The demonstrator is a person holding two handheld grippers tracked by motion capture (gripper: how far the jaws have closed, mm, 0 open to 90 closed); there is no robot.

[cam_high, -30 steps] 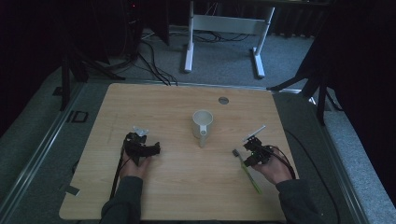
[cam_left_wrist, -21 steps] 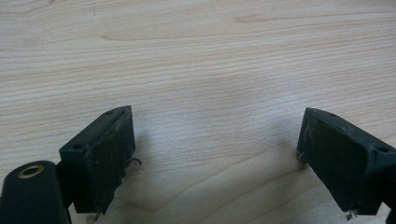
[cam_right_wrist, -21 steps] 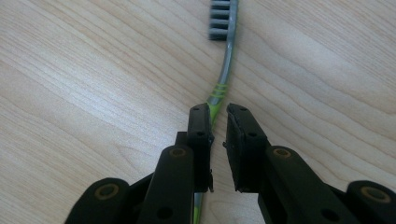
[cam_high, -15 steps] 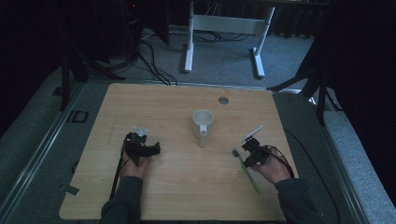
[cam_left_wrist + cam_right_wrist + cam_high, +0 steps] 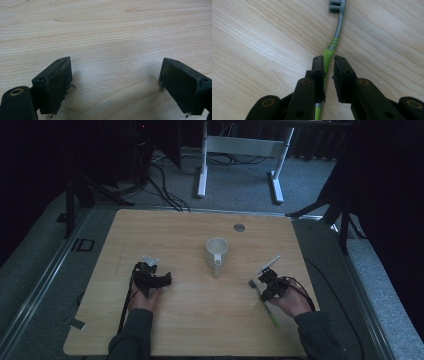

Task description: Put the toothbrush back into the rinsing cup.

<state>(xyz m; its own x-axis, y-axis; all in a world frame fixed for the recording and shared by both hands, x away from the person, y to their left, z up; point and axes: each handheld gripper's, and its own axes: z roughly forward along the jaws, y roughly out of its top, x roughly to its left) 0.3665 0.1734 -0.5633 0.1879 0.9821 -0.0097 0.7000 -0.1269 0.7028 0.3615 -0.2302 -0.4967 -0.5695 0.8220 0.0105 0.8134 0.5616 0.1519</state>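
- Change from the earlier frames: the right gripper (image 5: 266, 285) has shifted slightly toward the near edge of the table (image 5: 165, 330) and now sits directly over the toothbrush (image 5: 267, 304). Before, it stood just beyond the brush head.
- The left gripper (image 5: 151, 276) has kept its place near the left edge of the table, and the mug (image 5: 216, 252) stands unmoved at the table centre.
- Right gripper state: the jaws are narrow, with a slim gap between them. In the right gripper view the green handle of the toothbrush (image 5: 334, 40) runs into that gap and lies against the inner face of the left-hand jaw.
- Whether the other jaw touches the handle cannot be confirmed; a thin strip of table appears to show between them.
- Toothbrush position: it lies flat on the table near the right edge, between the mug and the near right corner. Its grey bristle head points away from the person and extends well past the fingertips (image 5: 318, 62). The green tail of the handle passes under the gripper body toward the near edge.
- Left gripper state: in the left gripper view the jaws stand wide apart over bare table (image 5: 107, 32), with nothing between them.
- A small round grommet (image 5: 239, 227) sits in the table near the far edge, well apart from both grippers.
- The person's right hand (image 5: 292, 301) grasps the right gripper from the near side.
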